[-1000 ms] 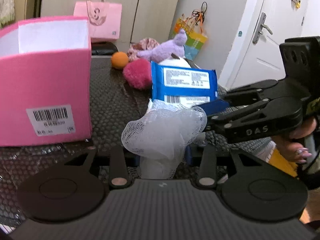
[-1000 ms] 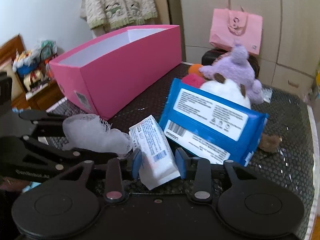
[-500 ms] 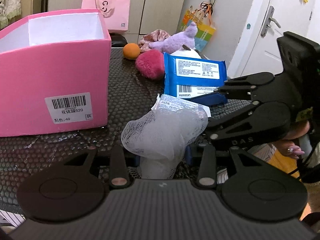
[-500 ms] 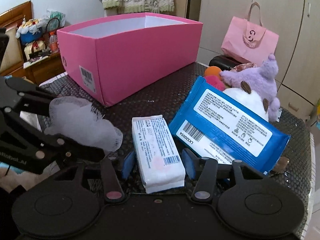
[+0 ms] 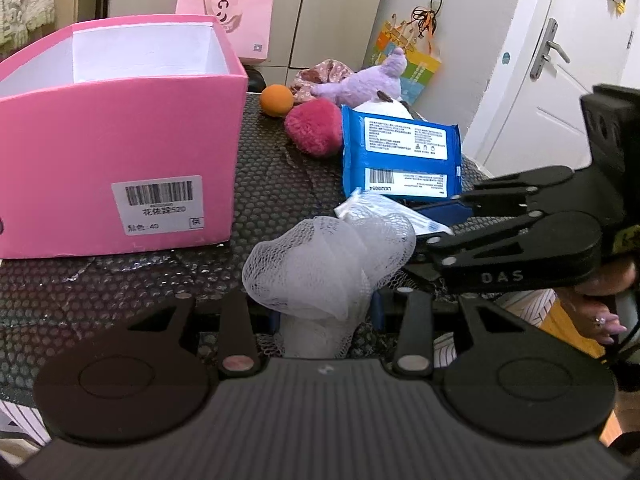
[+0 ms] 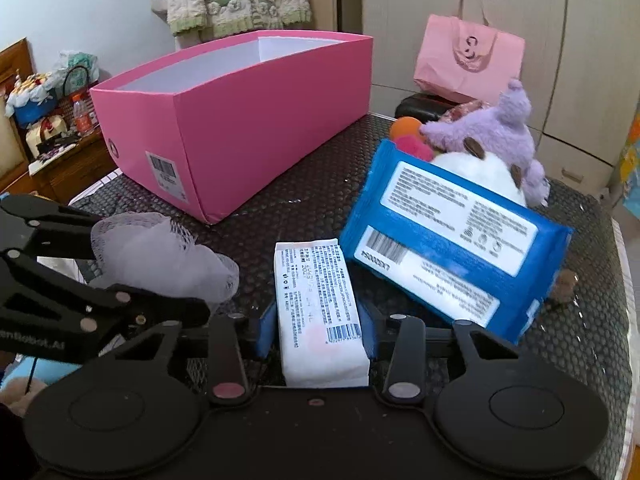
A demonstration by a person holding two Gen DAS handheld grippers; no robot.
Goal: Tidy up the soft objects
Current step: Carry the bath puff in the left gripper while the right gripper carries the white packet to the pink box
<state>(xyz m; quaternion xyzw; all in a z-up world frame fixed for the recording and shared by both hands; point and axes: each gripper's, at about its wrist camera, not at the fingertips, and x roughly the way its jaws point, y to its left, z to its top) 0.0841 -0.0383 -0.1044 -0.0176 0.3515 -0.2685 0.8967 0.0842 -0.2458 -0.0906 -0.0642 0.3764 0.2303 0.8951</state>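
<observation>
1. The worktop [image 6: 312,184] has a dark, dimpled cover and carries every item below.
2. The pink box [image 6: 256,120] stands open at the top on the worktop; it is the landmark for what follows. A barcode label sits on its short end.
3. The blue pack [image 6: 452,248] lies tilted to the right of the box, well apart from it, leaning on the plush pile.
4. The purple plush [image 6: 504,128] sits right of the box at the far side, on a white plush [image 6: 480,168].
5. The white pack [image 6: 320,308] lies right of the box's near corner, just beside the blue pack.
6. The right tool [image 6: 318,326] has its blue pads either side of the white pack, jaws closing and touching its sides.
7. The mesh puff [image 5: 328,264] is in front of the box, on the near side.
8. The left tool [image 5: 324,314] is clamped on the puff's lower part.
9. A red pompom [image 5: 314,126] and an orange ball [image 5: 276,100] lie right of the box, toward its far end.
</observation>
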